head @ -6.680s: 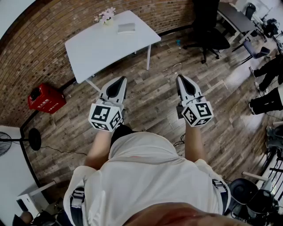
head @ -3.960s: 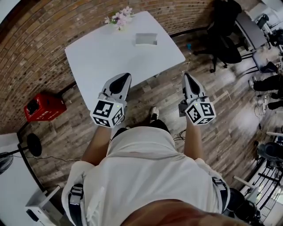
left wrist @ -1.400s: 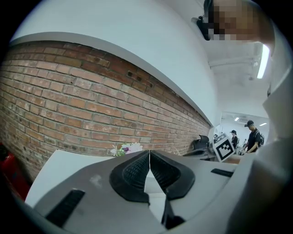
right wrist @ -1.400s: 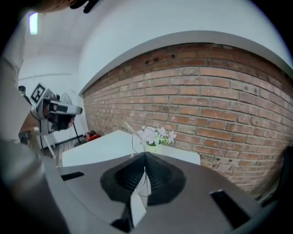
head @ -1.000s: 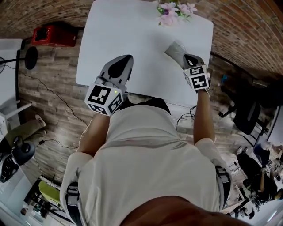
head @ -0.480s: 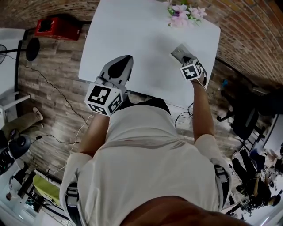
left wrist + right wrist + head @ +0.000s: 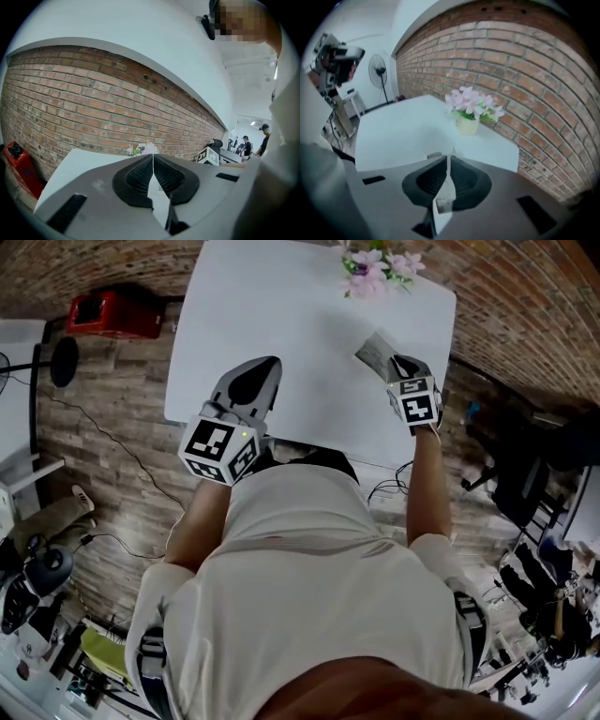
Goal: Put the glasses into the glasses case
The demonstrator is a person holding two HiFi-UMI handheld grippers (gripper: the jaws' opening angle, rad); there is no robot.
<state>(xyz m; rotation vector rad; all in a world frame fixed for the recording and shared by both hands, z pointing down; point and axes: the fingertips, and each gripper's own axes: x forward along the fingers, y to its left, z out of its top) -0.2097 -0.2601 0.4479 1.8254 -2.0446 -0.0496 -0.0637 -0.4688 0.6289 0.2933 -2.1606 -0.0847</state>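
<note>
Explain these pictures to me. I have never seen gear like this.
A person wears a camera on the head, looking down, and holds a two-jaw gripper in each hand; that gives the head view. The other two come from cameras riding on the left gripper and right gripper. Both have their jaws together, holding nothing. On the white table are a pot of flowers and a grey glasses case, just ahead of the right gripper. I cannot make out the glasses.

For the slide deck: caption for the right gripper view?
Right tool, shut, above a white table, facing potted pink flowers near a brick wall.
</note>
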